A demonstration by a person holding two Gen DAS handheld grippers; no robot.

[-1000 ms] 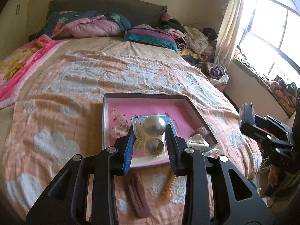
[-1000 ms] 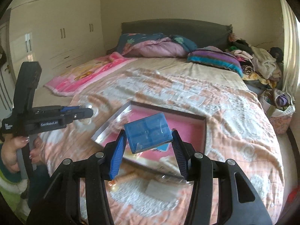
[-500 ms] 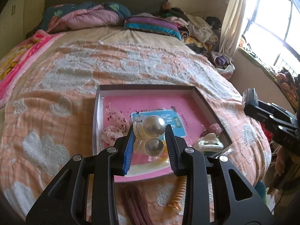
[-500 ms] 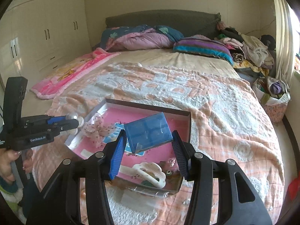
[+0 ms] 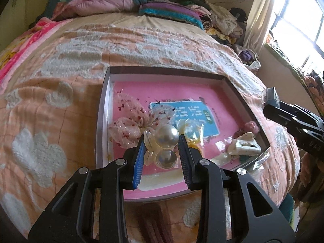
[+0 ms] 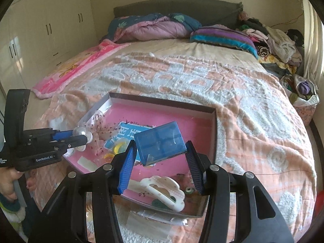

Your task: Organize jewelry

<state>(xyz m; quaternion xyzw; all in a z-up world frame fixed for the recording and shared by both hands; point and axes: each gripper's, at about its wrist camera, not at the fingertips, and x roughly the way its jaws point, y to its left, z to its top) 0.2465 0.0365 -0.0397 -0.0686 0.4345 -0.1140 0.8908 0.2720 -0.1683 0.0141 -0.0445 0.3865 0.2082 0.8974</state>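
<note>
A shallow pink-floored tray (image 5: 166, 70) (image 6: 162, 99) lies on the bed. My left gripper (image 5: 162, 151) is shut on a pearl hair clip (image 5: 166, 136), two big pearls on a clear petal base, held above the tray's near left part. From the right wrist view the same gripper (image 6: 81, 136) comes in from the left with the pearl clip (image 6: 81, 130). My right gripper (image 6: 160, 158) is shut on a small blue translucent box (image 6: 160, 142), tilted, above the tray's near middle. In the tray lie a white cloud-shaped claw clip (image 6: 164, 188) (image 5: 245, 146), a sheer spotted bow (image 5: 127, 121) and a blue card (image 5: 188, 115).
The orange and white bedspread (image 5: 50, 81) surrounds the tray. A dark red hair clip (image 5: 154, 220) and clear plastic wrapping (image 6: 145, 220) lie at the near edge. Pillows (image 6: 154, 28) and a clothes pile (image 6: 279, 42) fill the far end. Cupboards (image 6: 40, 30) stand left, a window (image 5: 299, 14) right.
Both grippers have come down and forward over the tray, which looks larger and closer. The pearl clip and the blue box stay gripped as before.
</note>
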